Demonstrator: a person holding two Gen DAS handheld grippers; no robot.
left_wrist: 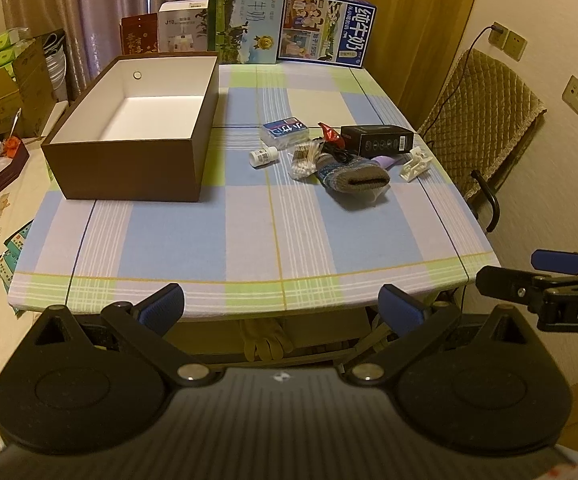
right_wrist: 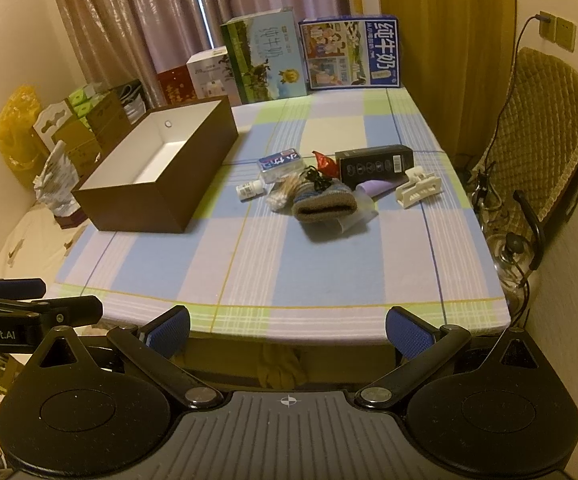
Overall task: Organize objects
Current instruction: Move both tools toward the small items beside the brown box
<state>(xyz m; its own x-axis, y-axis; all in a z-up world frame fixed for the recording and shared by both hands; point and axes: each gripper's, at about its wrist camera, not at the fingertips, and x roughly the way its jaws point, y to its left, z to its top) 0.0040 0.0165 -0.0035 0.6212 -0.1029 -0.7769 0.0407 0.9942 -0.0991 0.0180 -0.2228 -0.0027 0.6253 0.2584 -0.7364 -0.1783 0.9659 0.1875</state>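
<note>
Waiting: left hand-held gripper (left_wrist: 281, 312) and right hand-held gripper (right_wrist: 287, 334) are hanging spread wide, holding nothing.
Sitting on desk (left_wrist: 225, 240): brown box (left_wrist: 129, 160), sock (left_wrist: 349, 172).

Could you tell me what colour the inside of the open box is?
White inside the box, brown outside; clearest in the left wrist view.

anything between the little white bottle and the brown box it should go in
Nothing visible. The white bottle lies on its side at the left edge of the clutter, nearest the open brown box, with only bare tablecloth between them. The other items sit to its right.
</note>
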